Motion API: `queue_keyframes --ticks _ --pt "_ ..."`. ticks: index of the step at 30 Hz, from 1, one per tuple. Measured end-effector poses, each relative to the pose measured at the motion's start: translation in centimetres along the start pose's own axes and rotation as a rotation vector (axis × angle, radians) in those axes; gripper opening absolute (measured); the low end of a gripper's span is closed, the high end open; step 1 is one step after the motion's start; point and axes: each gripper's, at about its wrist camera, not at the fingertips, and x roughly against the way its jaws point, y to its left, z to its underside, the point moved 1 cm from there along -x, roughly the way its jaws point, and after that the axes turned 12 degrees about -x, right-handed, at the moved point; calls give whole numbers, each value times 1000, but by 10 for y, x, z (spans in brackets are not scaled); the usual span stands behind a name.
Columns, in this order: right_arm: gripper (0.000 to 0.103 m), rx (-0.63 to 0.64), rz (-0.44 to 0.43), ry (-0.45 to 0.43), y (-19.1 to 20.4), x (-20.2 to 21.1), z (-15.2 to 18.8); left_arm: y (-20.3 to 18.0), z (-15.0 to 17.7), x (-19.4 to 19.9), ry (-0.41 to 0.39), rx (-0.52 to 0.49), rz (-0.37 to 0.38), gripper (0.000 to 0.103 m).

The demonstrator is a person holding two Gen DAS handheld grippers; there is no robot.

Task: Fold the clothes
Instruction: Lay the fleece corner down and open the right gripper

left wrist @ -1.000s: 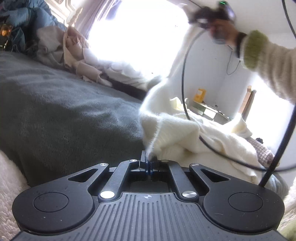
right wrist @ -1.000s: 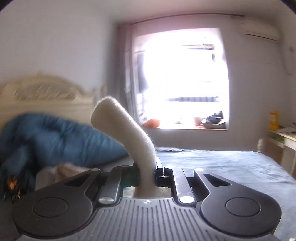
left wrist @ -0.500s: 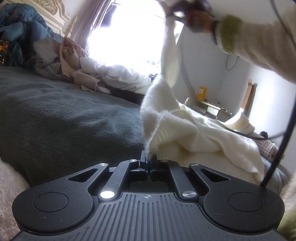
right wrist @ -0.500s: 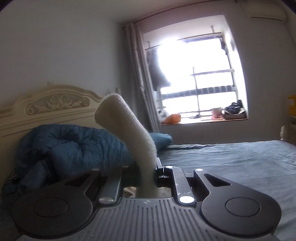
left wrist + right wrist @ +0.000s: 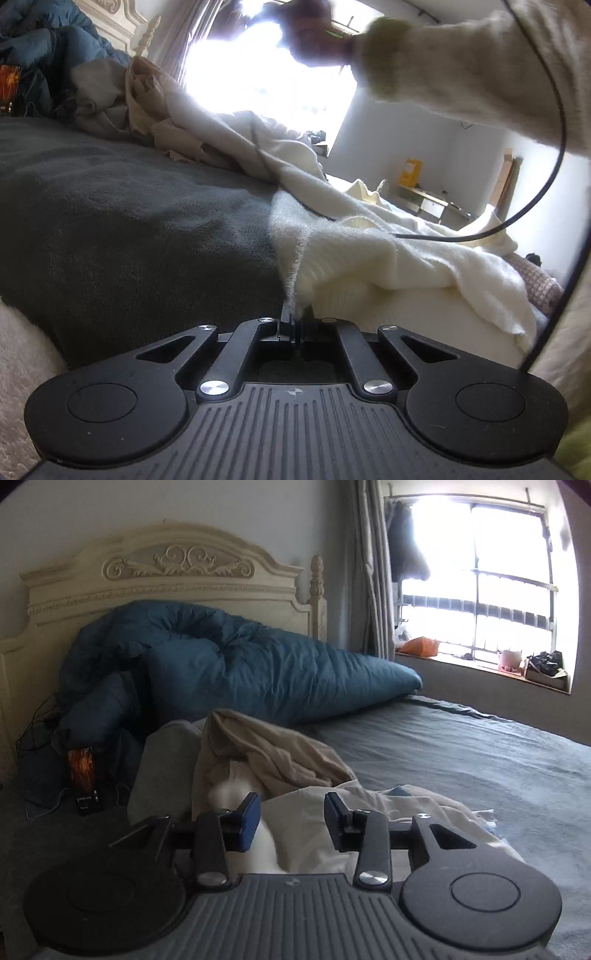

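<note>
The fluffy cream-white knitted sweater (image 5: 369, 258) lies crumpled on the dark grey bed sheet (image 5: 129, 229), and its bulk spreads away to the right and far side of the left gripper (image 5: 295, 321). That gripper's jaws are pressed together on a thin fuzzy edge of the sweater, right at the garment's near left corner. From this pinch the fabric runs up and rightward in loose ridges, so the long axis of the heap lies from near left to far right in the left wrist view. A black cable (image 5: 517, 218) droops across the folds.

The right gripper (image 5: 291, 821) has its blue-padded jaws spread wide with nothing clamped between them. A white fuzzy tuft (image 5: 229, 794) shows just beside its left jaw, seemingly part of the same sweater, though I cannot tell for certain. Ahead of it lies a pile of beige and pale clothes (image 5: 266, 753), and farther off a bunched blue duvet (image 5: 240, 664) against the cream carved headboard (image 5: 166, 572).

In the left wrist view the person's hand (image 5: 314, 37) and cream sleeve with green cuff (image 5: 461, 66) hang high over the sweater, blurred. So the left gripper is the anchored one, and the free end of the garment lies on the right gripper's side. Any fold here would turn on that free right-hand portion being taken across toward the held corner.
</note>
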Motion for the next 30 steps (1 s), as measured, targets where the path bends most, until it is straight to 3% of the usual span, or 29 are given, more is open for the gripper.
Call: queue_keyframes --ticks 5,8,13,16,19,24,27,30 --pt "43 -67 -34 -146 -51 152 -38 4 -2 2 11 50 9 2" --pt "46 -58 -13 -229 -73 266 -28 6 -4 1 21 70 10 2" --pt "49 -31 98 -311 -91 448 26 8 -8 -1 39 87 5 4" --pt "49 -37 201 -256 -94 512 88 6 -13 -4 55 76 -1 4" --pt "49 -33 283 -133 -90 527 171 5 -17 -6 70 64 -6 5" --pt "47 -102 304 88 -75 481 322 4 -23 -7 99 65 -30 11" --pt "46 -54 349 103 -60 452 375 1 -26 -6 110 57 -51 12" --pt "44 73 371 91 -40 426 405 -6 -29 -5 107 26 -79 12"
